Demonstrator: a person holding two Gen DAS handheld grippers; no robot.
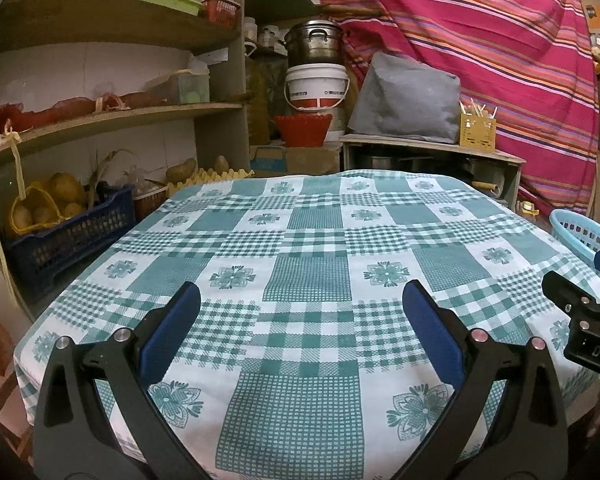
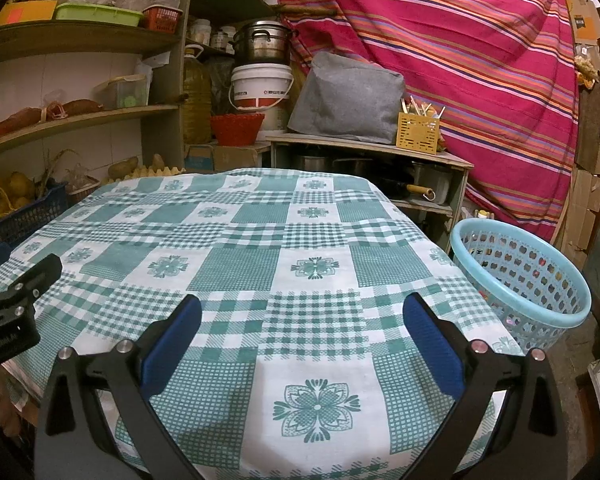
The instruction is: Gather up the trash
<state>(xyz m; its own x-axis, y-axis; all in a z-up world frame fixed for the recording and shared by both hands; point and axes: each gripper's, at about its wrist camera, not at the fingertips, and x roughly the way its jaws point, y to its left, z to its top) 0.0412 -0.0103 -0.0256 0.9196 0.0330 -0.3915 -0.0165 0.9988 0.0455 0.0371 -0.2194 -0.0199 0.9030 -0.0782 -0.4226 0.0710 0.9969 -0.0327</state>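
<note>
I hold left gripper and right gripper empty, fingers apart, over bare tabletop. Trash seems already in basket, frame right; next: confirm, withdraw

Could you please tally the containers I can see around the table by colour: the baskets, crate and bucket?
Light blue basket: 1
Red baskets: 2
Dark blue crate: 1
White bucket: 1
Total: 5
</note>
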